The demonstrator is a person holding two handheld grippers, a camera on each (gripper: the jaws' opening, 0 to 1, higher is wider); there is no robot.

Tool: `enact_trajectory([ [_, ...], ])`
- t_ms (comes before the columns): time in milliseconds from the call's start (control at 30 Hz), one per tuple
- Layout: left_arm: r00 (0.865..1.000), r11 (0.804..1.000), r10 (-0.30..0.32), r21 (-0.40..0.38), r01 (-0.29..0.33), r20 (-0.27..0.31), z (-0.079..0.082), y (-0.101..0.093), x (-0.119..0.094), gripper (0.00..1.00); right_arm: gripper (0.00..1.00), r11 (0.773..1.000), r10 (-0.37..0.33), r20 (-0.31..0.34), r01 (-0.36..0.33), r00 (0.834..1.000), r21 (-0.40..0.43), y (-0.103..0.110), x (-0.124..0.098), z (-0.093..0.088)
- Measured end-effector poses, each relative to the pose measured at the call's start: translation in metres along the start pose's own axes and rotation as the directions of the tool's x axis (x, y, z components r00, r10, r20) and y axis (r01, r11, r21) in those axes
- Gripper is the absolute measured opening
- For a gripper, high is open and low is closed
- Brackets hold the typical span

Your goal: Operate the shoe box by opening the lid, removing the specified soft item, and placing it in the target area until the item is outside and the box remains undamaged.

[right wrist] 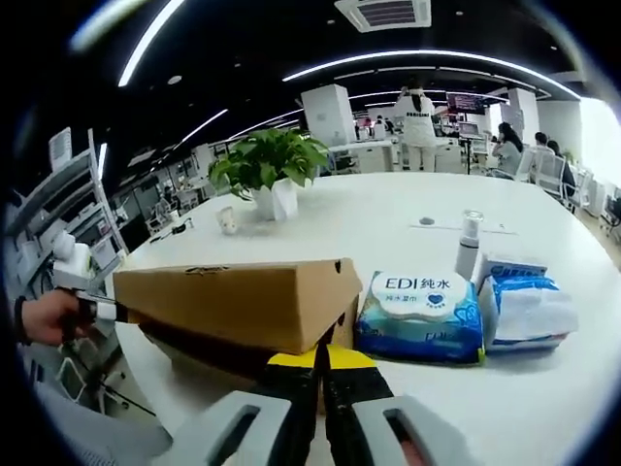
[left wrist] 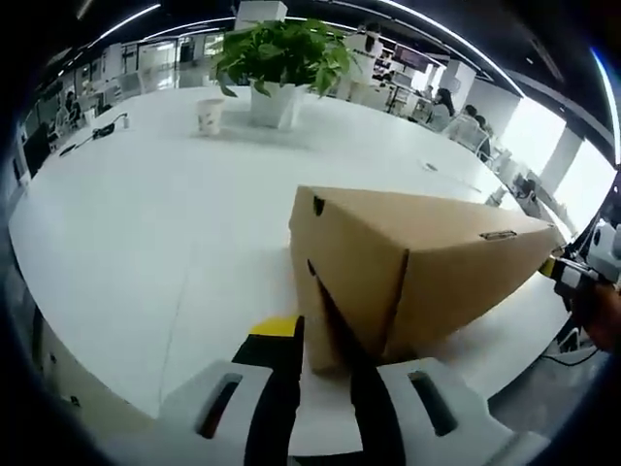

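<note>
The right gripper [right wrist: 322, 374], jaws pressed together, meets the shoe box [right wrist: 243, 306], whose lid is raised. The left gripper [left wrist: 325, 354] pinches its corner. Beside the box lie a wet-wipes pack [right wrist: 420, 316] and a tissue packet [right wrist: 524, 311]; a potted plant [right wrist: 270, 173] stands behind.

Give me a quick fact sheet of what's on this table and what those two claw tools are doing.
Box: cardboard shoe box, lid lifted at one end
Left gripper: jaws straddling the box's corner edge
Right gripper: jaws together against the box's near end
Beside box: blue wipes pack, second soft pack, small bottle
Farther back: potted plant, paper cup
Surface: white table
</note>
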State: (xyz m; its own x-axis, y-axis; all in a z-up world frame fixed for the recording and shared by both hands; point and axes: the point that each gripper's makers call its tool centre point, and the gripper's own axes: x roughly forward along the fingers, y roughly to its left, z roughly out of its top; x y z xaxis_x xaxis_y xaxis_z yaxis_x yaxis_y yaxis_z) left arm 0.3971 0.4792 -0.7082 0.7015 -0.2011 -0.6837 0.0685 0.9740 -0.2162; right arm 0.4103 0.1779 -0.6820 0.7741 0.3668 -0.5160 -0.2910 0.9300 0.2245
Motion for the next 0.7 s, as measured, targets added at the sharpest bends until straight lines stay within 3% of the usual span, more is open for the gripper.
enact_trajectory([
  [700,0.999,0.995,0.034,0.09,-0.036,0.024,-0.007,0.004,-0.026,0.17,0.0,1.0,0.018,-0.015,-0.018,1.0,0.013,-0.004,-0.005,-0.013],
])
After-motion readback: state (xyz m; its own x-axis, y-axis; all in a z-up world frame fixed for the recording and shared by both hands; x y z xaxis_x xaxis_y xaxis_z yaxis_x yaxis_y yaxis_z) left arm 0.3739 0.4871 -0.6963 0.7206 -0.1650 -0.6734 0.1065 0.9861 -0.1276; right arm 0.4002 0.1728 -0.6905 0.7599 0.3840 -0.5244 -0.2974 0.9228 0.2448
